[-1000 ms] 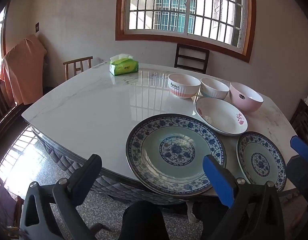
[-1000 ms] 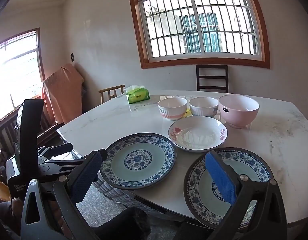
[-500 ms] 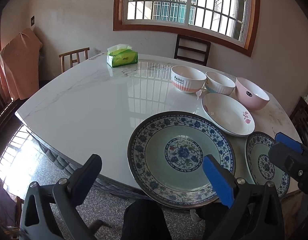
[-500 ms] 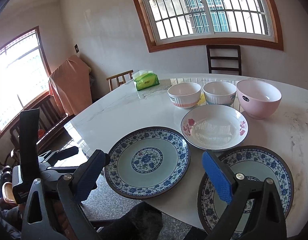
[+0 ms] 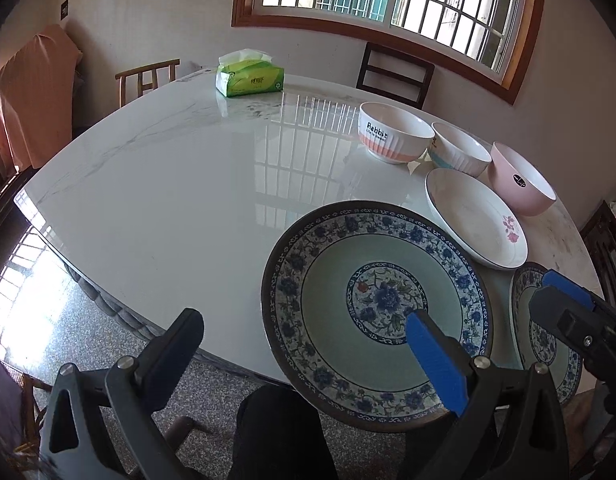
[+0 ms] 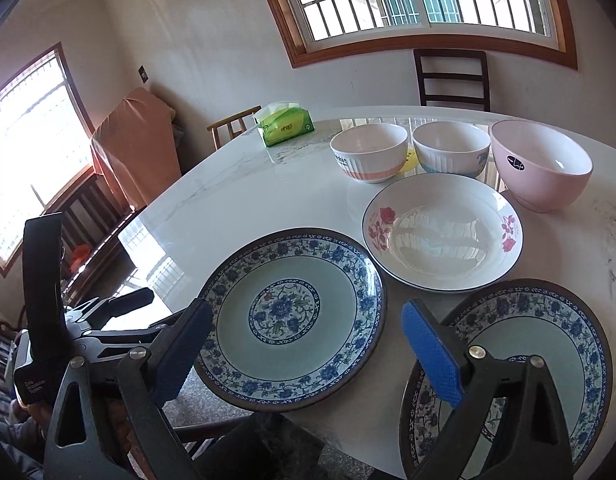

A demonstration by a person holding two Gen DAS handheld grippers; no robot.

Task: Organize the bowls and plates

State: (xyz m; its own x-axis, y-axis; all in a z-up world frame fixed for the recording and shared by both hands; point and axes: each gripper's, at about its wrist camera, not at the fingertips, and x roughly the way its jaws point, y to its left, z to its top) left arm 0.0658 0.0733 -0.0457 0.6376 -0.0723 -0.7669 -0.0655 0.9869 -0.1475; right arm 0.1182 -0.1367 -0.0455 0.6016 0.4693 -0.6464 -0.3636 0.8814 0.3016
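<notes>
Both grippers hang wide open with nothing between their fingers, at the near edge of the white marble table [image 5: 168, 184]. Left gripper [image 5: 308, 352] hovers over the near rim of the large round blue-and-white floral plate [image 5: 371, 300], its blue-padded finger above the plate's near right part and its other finger out past the table edge. Right gripper [image 6: 308, 352] straddles the gap between that large plate and the second blue-and-white floral plate [image 6: 547, 340] just to its right.

Just beyond the large plate to the right, lies the shallow white plate with red flowers [image 6: 441, 234]. Farther still stand three bowls in a row: the white bowl with an orange base [image 6: 369, 152], the white ribbed bowl with a blue base [image 6: 451, 150], and the pink bowl [image 6: 541, 164]. Well beyond the large plate, near the far edge, sits the green tissue pack [image 5: 250, 76].
</notes>
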